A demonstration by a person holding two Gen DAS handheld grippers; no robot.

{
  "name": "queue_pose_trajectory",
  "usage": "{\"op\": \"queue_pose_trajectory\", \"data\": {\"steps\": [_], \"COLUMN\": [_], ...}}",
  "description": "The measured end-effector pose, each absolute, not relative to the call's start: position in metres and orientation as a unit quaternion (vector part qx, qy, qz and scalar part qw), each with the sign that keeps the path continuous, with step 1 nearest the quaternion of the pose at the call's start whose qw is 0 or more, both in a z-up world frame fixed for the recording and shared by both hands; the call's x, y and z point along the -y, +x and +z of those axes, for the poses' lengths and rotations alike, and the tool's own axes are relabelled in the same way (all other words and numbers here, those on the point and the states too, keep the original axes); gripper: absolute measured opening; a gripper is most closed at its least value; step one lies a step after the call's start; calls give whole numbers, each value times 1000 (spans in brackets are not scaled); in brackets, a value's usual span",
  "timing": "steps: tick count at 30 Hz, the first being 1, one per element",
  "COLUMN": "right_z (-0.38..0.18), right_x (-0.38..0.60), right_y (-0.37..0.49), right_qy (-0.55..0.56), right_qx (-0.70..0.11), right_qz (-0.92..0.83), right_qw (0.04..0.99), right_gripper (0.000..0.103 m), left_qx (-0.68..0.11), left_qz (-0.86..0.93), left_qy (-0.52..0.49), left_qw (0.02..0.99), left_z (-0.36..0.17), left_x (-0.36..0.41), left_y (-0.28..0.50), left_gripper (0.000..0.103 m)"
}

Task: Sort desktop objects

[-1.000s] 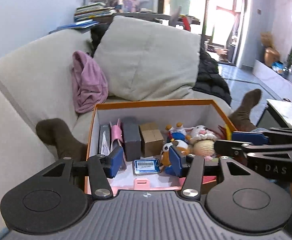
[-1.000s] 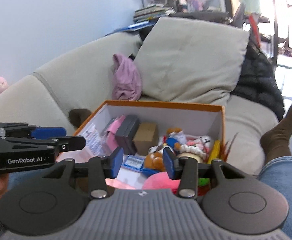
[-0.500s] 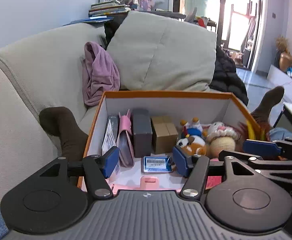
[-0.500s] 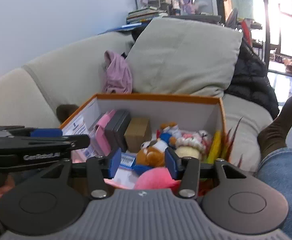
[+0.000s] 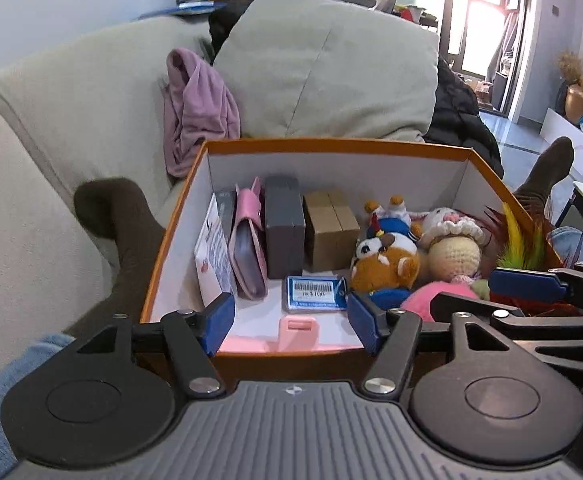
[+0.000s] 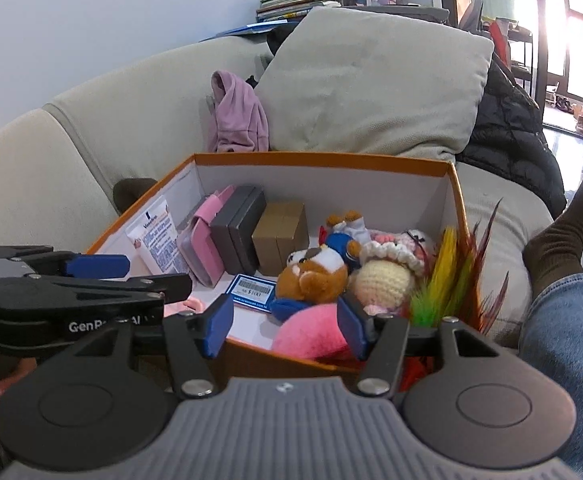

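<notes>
Orange box [image 5: 331, 146] sits below both tools — left tool [image 5: 291, 322] and right tool [image 6: 281, 326] opening, gripping nothing.

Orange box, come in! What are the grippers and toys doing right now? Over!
Left gripper opening, nothing between fingers. Right gripper opening around pink plush, not gripping. Orange box full. Nothing blocking.

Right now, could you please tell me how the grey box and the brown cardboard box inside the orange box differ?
The grey box is dark and smooth, while the brown cardboard box is tan with a seam down its middle. The grey box stands taller and narrower; the brown cardboard box is squatter and wider. The grey box sits next to the pink case, the brown cardboard box nearer the plush toys. Both stand upright, side by side, in the orange box.
</notes>
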State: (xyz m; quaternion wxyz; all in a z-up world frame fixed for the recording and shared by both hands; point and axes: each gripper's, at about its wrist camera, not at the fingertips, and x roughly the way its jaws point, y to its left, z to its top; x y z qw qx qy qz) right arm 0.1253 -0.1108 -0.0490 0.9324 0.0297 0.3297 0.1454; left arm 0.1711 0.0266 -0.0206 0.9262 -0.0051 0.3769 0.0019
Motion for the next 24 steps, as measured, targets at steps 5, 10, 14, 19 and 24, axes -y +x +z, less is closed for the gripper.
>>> {"op": "queue_pose_trajectory", "data": {"steps": [5,10,14,19,24], "right_z": [-51,-52,-52,-52,-53], "right_x": [113,113,113,113,112], "right_y": [127,127,127,126,126], "right_qy": [39,41,43,42,41], "right_qx": [-333,-333,-332,-331,-329], "right_qz": [140,140,140,138,137], "right_qw": [932,932,932,933,933], "right_gripper": [62,62,63,63,63], "left_qx": [-374,-375,-375,-374,-374], "left_qz": [5,6,6,6,8], "left_qy": [0,-1,1,2,4], "left_qw": [927,927,927,927,928], "left_z": [-23,-23,-24,-24,-25], "left_x": [-26,-27,-27,-27,-28], "left_y": [171,172,172,172,172], "left_gripper": [74,76,76,78,81]}}
